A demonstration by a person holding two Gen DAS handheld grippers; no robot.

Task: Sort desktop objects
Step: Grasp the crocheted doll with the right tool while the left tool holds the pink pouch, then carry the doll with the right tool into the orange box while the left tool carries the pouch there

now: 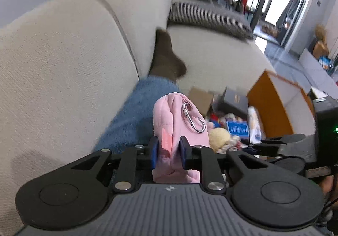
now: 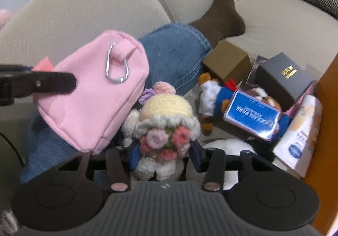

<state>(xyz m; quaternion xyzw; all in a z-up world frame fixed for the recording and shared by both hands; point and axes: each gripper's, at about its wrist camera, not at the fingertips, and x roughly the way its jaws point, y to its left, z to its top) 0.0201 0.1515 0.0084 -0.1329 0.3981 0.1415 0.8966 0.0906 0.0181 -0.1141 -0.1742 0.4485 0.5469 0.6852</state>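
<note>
My left gripper is shut on a pink fabric pouch with a silver carabiner, held up above the sofa. The pouch also shows in the right wrist view, with the left gripper's finger across it. My right gripper is shut on a crocheted doll with a cream hat and pink flowers. The doll also shows in the left wrist view, low and right of the pouch.
A person's jeans leg and brown sock lie on the beige sofa. Beside it lie a plush with a blue tin, a brown box, a dark box, a white bottle and an orange box.
</note>
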